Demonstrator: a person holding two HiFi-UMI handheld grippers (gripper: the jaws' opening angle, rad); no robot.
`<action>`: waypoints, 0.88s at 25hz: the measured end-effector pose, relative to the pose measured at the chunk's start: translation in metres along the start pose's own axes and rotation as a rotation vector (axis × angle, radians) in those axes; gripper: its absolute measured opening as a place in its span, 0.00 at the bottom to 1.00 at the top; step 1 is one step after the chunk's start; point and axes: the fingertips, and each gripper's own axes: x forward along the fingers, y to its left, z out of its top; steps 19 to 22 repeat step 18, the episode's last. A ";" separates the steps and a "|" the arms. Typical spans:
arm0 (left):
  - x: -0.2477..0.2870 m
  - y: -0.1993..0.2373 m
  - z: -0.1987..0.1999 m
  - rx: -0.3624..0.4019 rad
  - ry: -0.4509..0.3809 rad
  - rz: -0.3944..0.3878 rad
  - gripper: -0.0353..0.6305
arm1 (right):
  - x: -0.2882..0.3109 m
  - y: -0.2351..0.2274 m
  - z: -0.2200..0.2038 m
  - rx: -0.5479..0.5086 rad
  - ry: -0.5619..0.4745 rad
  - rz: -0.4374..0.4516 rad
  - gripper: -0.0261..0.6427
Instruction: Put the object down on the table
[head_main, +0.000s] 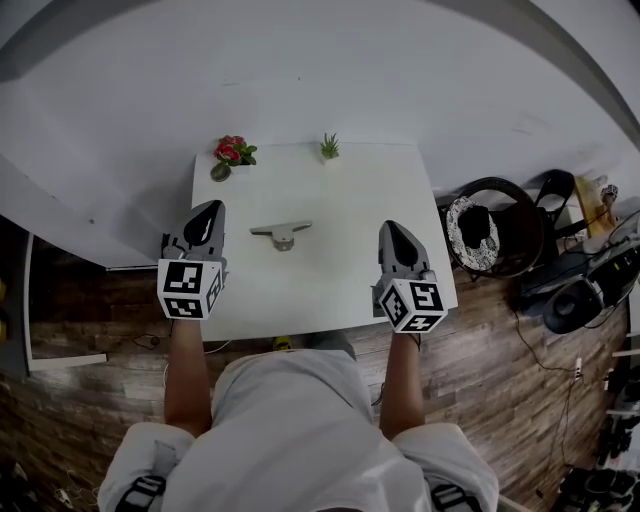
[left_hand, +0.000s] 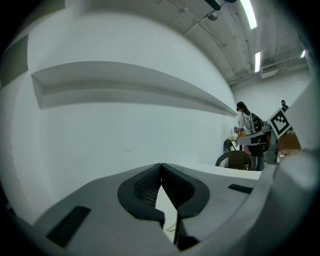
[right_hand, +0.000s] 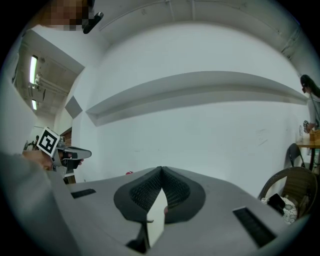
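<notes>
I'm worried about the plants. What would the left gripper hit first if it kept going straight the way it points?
Probably the wall: nothing else shows ahead of the left gripper. The flower pot lies near its line in the head view but seems lower; depth is unclear.

The left forearm (head_main: 186, 365) and right forearm (head_main: 401, 385) reach forward, well apart. The left tongs (head_main: 207, 215) and right tongs (head_main: 393, 232) point toward the far side, tips pressed together, nothing between them.
</notes>
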 end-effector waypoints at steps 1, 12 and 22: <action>-0.001 -0.001 0.000 0.001 -0.002 -0.002 0.08 | -0.001 0.001 0.000 -0.003 -0.001 -0.001 0.05; -0.015 0.004 0.005 0.008 -0.020 -0.007 0.08 | -0.010 0.010 0.007 -0.005 -0.018 -0.016 0.05; -0.015 0.003 0.011 0.016 -0.032 -0.007 0.08 | -0.007 0.013 0.012 -0.023 -0.025 -0.005 0.05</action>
